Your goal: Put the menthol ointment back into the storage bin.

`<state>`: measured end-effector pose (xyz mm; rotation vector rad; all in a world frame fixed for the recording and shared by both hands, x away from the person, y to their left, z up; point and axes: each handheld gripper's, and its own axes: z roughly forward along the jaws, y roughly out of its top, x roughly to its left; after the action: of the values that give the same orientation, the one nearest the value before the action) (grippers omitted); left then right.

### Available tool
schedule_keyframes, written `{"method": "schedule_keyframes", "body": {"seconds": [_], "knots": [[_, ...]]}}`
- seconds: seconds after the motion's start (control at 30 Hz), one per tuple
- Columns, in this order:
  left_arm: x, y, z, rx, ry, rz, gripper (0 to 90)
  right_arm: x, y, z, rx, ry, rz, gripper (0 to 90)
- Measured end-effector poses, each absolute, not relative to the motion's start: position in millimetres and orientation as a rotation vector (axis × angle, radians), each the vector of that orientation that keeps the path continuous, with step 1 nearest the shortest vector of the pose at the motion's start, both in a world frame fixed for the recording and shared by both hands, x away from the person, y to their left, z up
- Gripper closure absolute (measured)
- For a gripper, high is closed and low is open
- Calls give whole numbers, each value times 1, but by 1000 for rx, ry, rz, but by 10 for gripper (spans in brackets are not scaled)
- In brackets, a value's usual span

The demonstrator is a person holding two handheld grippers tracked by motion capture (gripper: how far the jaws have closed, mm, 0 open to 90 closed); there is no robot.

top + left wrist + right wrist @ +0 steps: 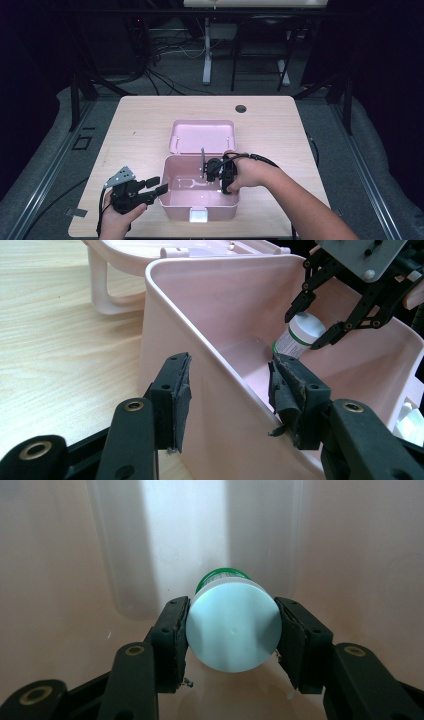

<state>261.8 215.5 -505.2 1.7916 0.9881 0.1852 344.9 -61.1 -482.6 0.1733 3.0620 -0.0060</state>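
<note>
An open pink plastic box (197,204) sits near the table's front edge, its lid (202,135) laid back behind it. My right gripper (212,172) reaches down inside the box and is shut on a small bottle (232,630) with a white cap and a green label; both pads (172,630) press on the cap's sides. The left gripper view shows that bottle (300,335) tilted, between the right gripper's (307,327) jaws. My left gripper (232,385) is open and straddles the box's left wall (200,340), one jaw outside and one inside. From above, the left gripper (159,185) reaches the box's left side.
A white latch (198,215) sticks out from the box's front wall. The lid's handle (100,290) rests on the wooden table (140,130). A round cable hole (240,108) lies at the table's back. Cables and desk legs stand on the floor beyond.
</note>
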Motion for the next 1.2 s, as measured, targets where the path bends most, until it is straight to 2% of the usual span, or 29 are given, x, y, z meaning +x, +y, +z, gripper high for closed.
{"method": "schedule_keyframes", "body": {"seconds": [1.2], "knots": [[262, 217, -505, 1786, 992, 183, 512, 348, -47, -492, 177, 3084, -261, 500]]}}
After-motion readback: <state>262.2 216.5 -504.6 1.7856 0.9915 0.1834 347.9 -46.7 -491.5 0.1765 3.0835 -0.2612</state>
